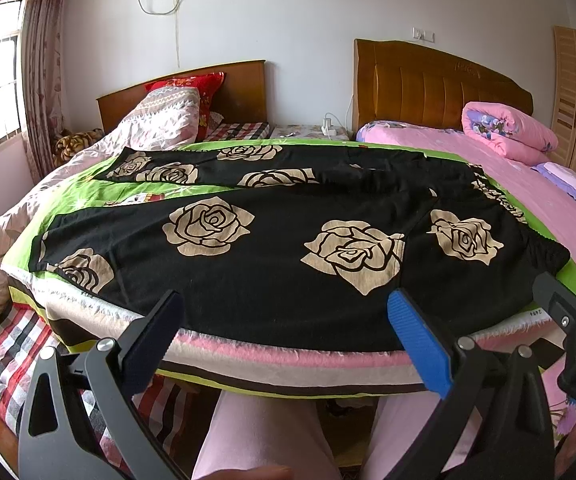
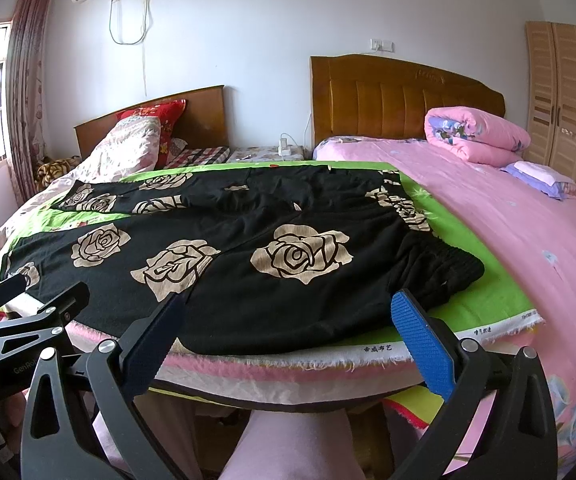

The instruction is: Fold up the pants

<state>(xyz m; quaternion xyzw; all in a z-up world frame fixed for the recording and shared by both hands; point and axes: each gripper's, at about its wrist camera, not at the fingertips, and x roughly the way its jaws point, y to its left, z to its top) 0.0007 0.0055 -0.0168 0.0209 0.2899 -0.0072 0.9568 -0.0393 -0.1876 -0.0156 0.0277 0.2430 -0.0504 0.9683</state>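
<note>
- Pants (image 1: 288, 240), black with tan rose print, lie spread flat on a green cloth (image 1: 87, 196) over a raised board
- Long axis runs left to right across the green cloth: waistband (image 2: 448, 268) at the right end, leg cuffs at the left end
- Two legs splayed apart; near leg along the cloth's front edge, far leg angled toward its back-left corner
- Left gripper (image 1: 283, 340) poised just off the cloth's front edge, jaws spread wide, nothing between them, fingers over the near leg's lower hem
- Right gripper (image 2: 288, 340) likewise wide and empty, at the front edge near the waistband end
- Pink bed (image 2: 508, 208) lies right of the green cloth, rolled pink quilt (image 2: 476, 136) at its head
</note>
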